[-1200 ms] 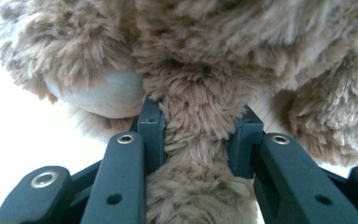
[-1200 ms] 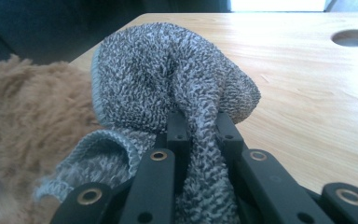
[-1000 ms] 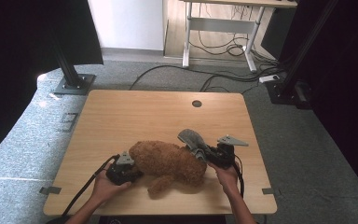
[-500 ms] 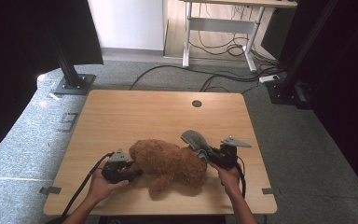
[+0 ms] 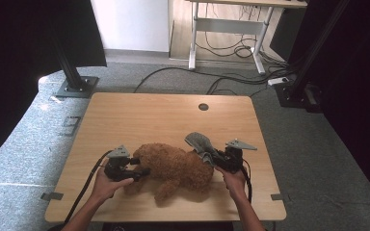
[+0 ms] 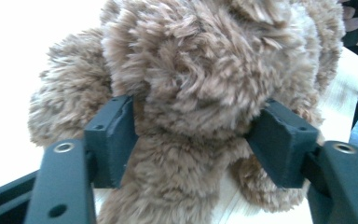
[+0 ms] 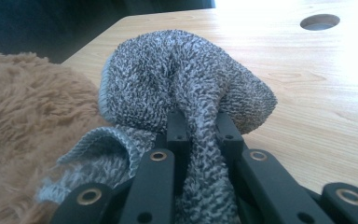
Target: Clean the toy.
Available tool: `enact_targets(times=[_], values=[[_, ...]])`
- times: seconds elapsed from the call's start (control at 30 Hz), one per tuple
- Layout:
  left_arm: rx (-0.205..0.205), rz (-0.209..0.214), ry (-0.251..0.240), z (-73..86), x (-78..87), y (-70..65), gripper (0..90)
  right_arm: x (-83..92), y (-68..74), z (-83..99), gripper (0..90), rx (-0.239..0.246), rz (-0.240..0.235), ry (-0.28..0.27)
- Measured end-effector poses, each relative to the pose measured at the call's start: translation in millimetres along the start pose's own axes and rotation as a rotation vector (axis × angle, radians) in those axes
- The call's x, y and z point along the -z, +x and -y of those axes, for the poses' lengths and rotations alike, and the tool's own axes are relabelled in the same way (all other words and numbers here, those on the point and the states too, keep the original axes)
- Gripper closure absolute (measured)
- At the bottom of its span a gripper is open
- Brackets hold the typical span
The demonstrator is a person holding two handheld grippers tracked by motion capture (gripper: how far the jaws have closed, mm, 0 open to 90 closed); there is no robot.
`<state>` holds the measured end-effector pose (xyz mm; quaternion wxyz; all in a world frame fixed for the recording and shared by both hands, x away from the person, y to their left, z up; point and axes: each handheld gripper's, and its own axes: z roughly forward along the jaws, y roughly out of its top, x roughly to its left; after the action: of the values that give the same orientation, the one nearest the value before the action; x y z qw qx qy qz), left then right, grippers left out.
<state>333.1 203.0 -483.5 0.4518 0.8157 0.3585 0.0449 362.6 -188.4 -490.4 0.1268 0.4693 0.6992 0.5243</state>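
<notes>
Pale wooden bench [image 5: 139, 115] carries a soft, light brown plush toy [image 5: 176, 166] near its front edge. Left tool [image 6: 193, 140], jaws just widened, loosely straddles compressible fur. Right tool [image 7: 200, 128] pinches a limp grey knitted sock [image 7: 186, 79]; gather fabric deeply.

A pale wooden surface [image 5: 139, 120] with a round hole [image 5: 203, 107] near its far edge is seen standing on grey carpet. A brown plush toy [image 5: 176, 166] is laid on its near half. A grey knitted sock [image 5: 198, 143] is seen just beside the toy's far right end, draped against it.
</notes>
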Motion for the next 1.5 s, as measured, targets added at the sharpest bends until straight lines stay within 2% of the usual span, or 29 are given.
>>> enact_targets(times=[0.07, 0.2, 0.3, 0.37, 0.43, 0.6, 0.77, 1.1, 1.17, 1.3, 1.5], values=[[0.004, 0.014, 0.008, -0.2, -3.4, 1.2, 32.6, -1.5, 1.8, -1.0, 80.4, 0.005, 0.000, 0.001], [-0.011, 0.020, 0.034, 1.8, -9.7, 0.8, 41.4, -4.7, 4.3, -1.9, 80.5, 0.013, -0.008, 0.003], [-0.049, 0.002, 0.077, 5.8, -16.9, -2.1, 48.3, -5.8, 5.1, -1.8, 80.5, 0.012, -0.011, 0.004], [-0.058, -0.002, 0.087, 7.0, -18.8, -2.9, 52.8, -5.9, 5.5, -1.6, 80.5, 0.012, -0.012, 0.005], [-0.084, -0.008, 0.122, 10.5, -25.2, -5.5, 55.8, -6.1, 5.7, -1.5, 80.4, 0.011, -0.018, 0.004], [-0.103, -0.043, 0.140, 13.5, -32.5, -8.3, 59.2, -8.4, 7.7, -1.7, 80.4, 0.013, -0.020, 0.005], [-0.094, -0.060, 0.145, 13.8, -36.9, -6.1, 60.3, -16.7, 11.2, -3.5, 80.6, 0.038, 0.000, 0.022], [-0.082, -0.071, 0.131, 12.5, -39.1, -2.3, 60.4, -29.7, 9.3, -5.7, 80.7, 0.036, 0.011, 0.043], [-0.080, -0.078, 0.127, 11.5, -40.2, -1.5, 60.5, -33.3, 9.1, -6.0, 80.7, 0.059, 0.015, 0.046], [-0.081, -0.089, 0.131, 7.9, -42.5, 0.8, 60.7, -41.1, 8.4, -6.2, 80.8, 0.071, 0.027, 0.053], [-0.057, -0.083, 0.117, 5.2, -44.8, 5.8, 60.9, -51.9, 3.5, -6.6, 80.8, 0.063, 0.039, 0.049]])
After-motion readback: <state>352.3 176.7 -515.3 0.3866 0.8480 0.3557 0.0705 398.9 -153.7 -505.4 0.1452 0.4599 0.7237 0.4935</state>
